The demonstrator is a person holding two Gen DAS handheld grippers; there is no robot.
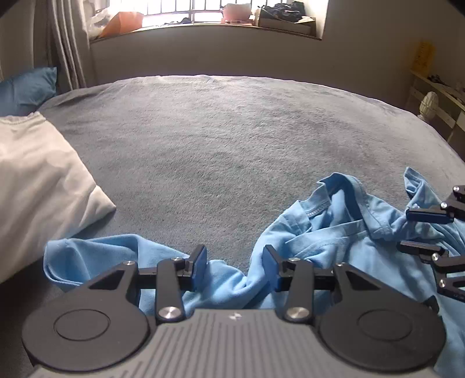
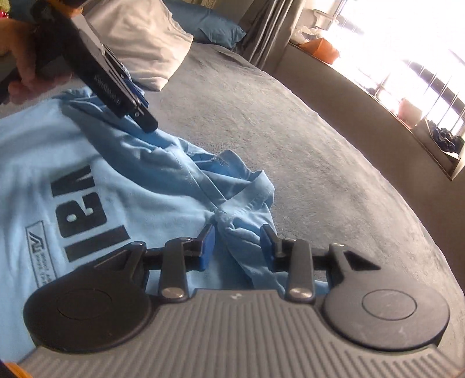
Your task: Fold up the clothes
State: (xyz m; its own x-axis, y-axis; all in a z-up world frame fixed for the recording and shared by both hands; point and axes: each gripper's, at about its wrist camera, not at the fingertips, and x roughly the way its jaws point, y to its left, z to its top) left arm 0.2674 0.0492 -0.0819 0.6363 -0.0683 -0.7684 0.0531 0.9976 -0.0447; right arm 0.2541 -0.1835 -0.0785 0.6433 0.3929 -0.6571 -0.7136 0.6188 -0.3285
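Observation:
A light blue T-shirt [image 1: 343, 241] with a dark printed logo [image 2: 87, 209] lies crumpled on the grey bed cover [image 1: 218, 139], collar toward the bed's middle. My left gripper [image 1: 235, 266] hovers over the shirt's rumpled shoulder edge; its jaws stand apart and a fold of cloth lies low between them, unpressed. My right gripper [image 2: 237, 247] straddles a bunched ridge of the shirt near the collar, its blue pads [image 2: 207, 247] clear of the cloth. In the left wrist view the right gripper [image 1: 421, 231] comes in from the right, over the other shoulder.
A white pillow [image 1: 37, 180] and a blue pillow [image 1: 27, 87] lie at the bed's left side. Beyond the bed are a wall, a cluttered window sill [image 1: 203, 27] and curtains [image 1: 69, 43]. A hand [image 2: 26, 72] holds the left gripper [image 2: 139, 113].

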